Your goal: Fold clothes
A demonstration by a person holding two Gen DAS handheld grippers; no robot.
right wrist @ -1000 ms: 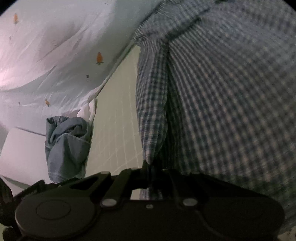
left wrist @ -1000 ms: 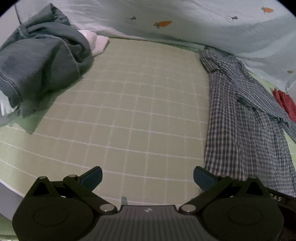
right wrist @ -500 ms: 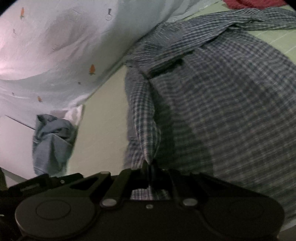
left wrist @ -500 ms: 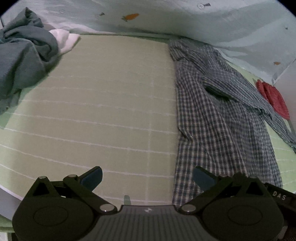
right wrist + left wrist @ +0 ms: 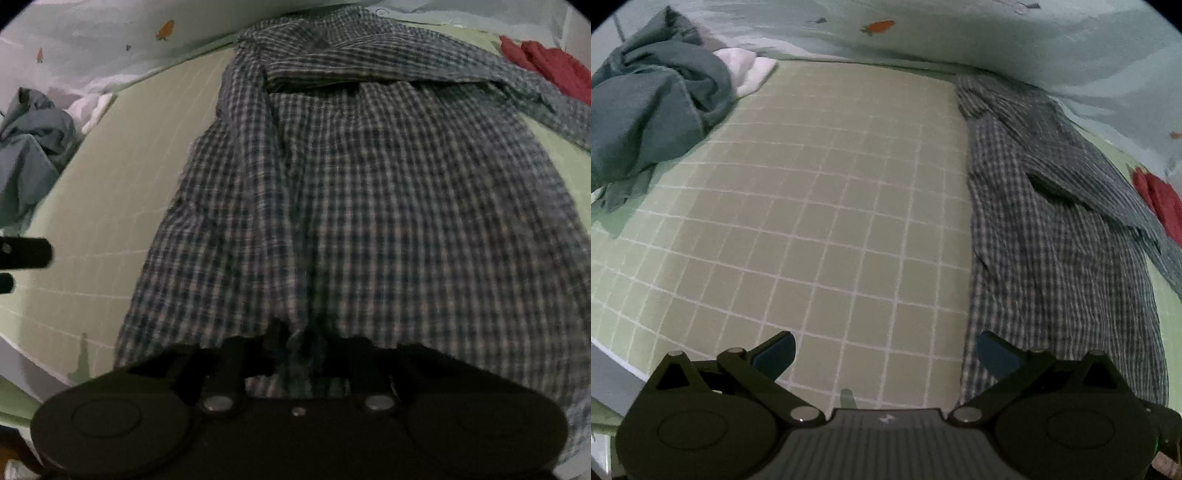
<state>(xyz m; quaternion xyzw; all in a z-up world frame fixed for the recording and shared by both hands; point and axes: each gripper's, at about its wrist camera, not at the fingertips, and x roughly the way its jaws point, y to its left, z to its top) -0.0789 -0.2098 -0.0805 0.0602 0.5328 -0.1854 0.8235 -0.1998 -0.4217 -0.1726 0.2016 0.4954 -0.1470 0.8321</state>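
A blue-and-white checked shirt [image 5: 1056, 236] lies spread on the green gridded sheet [image 5: 827, 206], to the right in the left wrist view. It fills most of the right wrist view [image 5: 369, 206]. My left gripper [image 5: 886, 354] is open and empty above the sheet, its right finger at the shirt's left hem. My right gripper [image 5: 301, 347] sits at the shirt's near hem with cloth bunched between its fingers. The fingertips are hidden by cloth, so the jaw state is unclear.
A crumpled grey-blue garment [image 5: 650, 110] and a white cloth [image 5: 746, 70] lie at the far left. A red garment [image 5: 1160, 199] lies at the far right. A pale duvet with carrot prints [image 5: 960, 33] runs along the back. The bed's near edge [image 5: 22, 354] is low left.
The right gripper has lowered the shirt's hem onto the bed, so the shirt now lies flatter. The left gripper has shifted slightly left and stays open.
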